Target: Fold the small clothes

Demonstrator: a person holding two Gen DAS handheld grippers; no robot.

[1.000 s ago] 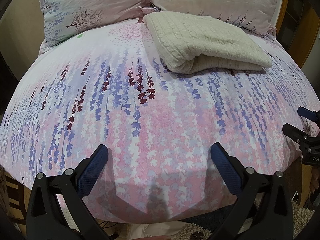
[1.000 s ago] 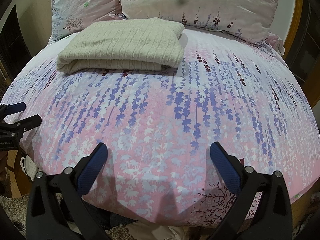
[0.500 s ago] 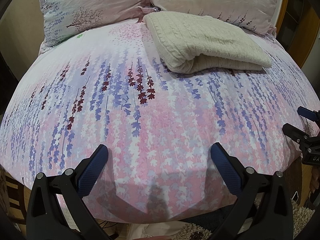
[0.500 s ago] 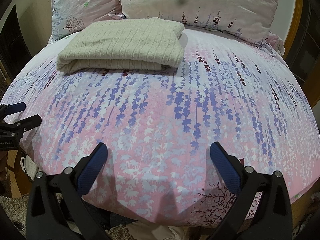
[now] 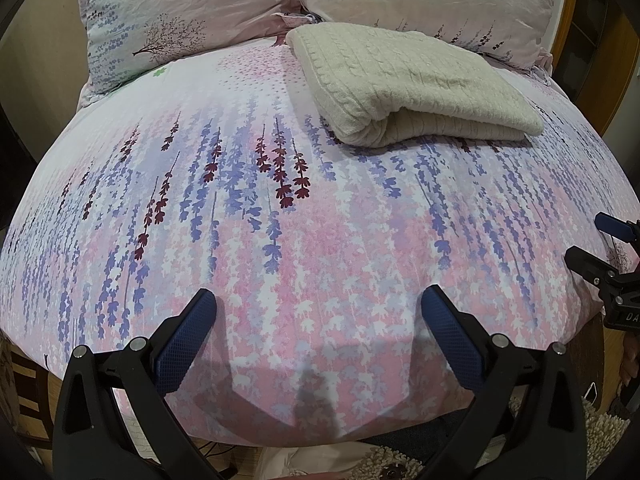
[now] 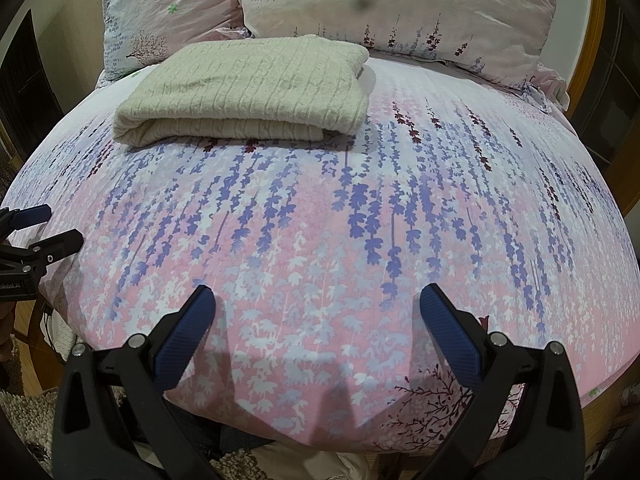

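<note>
A folded cream cable-knit garment (image 5: 412, 88) lies on the bed near the pillows; it also shows in the right wrist view (image 6: 248, 88). My left gripper (image 5: 318, 306) is open and empty, held over the near edge of the bed, far from the garment. My right gripper (image 6: 316, 306) is open and empty too, over the near edge. The right gripper's tips show at the right edge of the left wrist view (image 5: 600, 248). The left gripper's tips show at the left edge of the right wrist view (image 6: 44, 228).
The bed has a pink and purple floral cover (image 5: 280, 208). Two matching pillows (image 5: 180, 12) (image 6: 400, 4) lean at the head. A wooden headboard (image 6: 588, 52) stands at the right. A shaggy rug (image 5: 600, 432) lies on the floor below the bed edge.
</note>
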